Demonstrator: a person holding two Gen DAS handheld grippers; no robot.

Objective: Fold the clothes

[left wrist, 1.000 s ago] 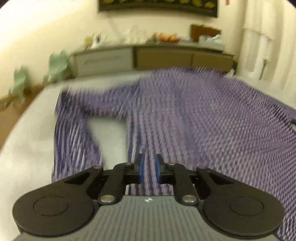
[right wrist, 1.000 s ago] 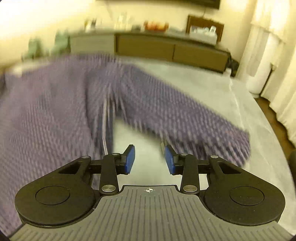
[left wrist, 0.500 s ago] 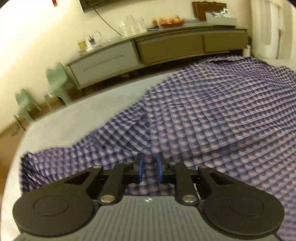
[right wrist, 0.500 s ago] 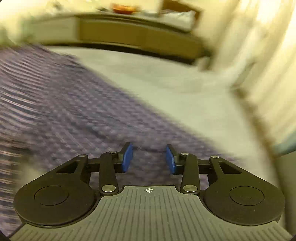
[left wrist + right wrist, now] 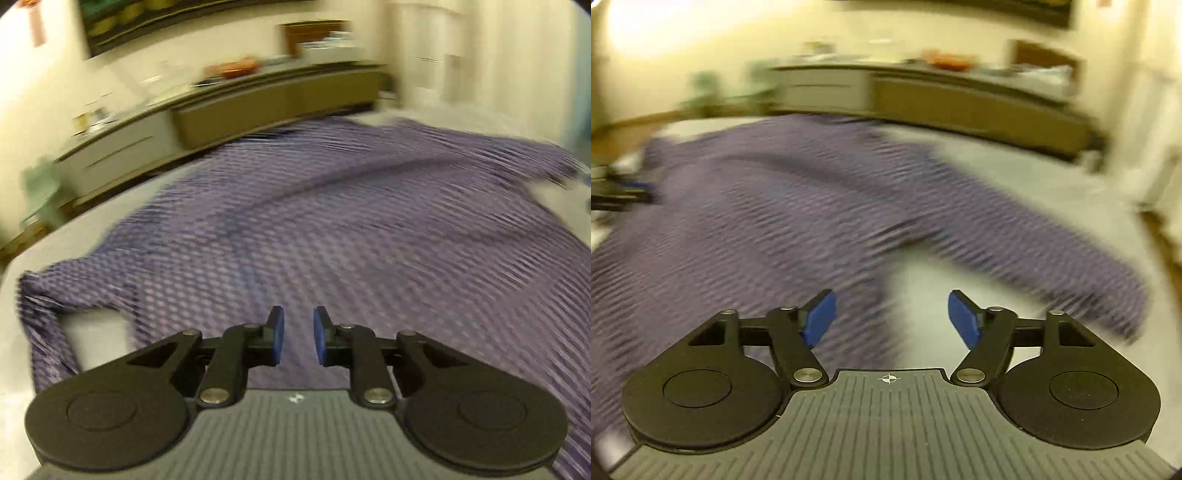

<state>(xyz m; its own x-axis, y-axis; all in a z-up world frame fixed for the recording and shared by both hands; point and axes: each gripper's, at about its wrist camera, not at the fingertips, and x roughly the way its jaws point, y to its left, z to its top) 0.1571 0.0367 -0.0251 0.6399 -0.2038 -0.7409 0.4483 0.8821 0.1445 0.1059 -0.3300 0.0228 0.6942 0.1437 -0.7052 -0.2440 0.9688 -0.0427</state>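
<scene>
A purple checked shirt (image 5: 369, 221) lies spread over a pale bed (image 5: 85, 236), blurred by motion. In the left wrist view one sleeve (image 5: 40, 317) trails to the left. My left gripper (image 5: 298, 336) hovers low over the shirt's near edge. Its blue pads stand a narrow gap apart, and flat cloth shows between them. In the right wrist view the shirt (image 5: 757, 221) fills the left side and its other sleeve (image 5: 1052, 258) stretches right. My right gripper (image 5: 892, 319) is wide open over the shirt's edge and bare bed (image 5: 923, 295), holding nothing. The left gripper (image 5: 624, 194) shows at the shirt's far left.
A long low sideboard (image 5: 258, 103) with small items on top runs along the wall beyond the bed. Two pale green chairs (image 5: 40, 192) stand at its left end. Pale curtains (image 5: 480, 55) hang to the right. Wooden floor (image 5: 1167, 240) borders the bed on the right.
The left pads, which pinched a fold of shirt, have parted slightly, and the cloth lies flatter. The right gripper has opened much wider and swung back toward the shirt's side.
</scene>
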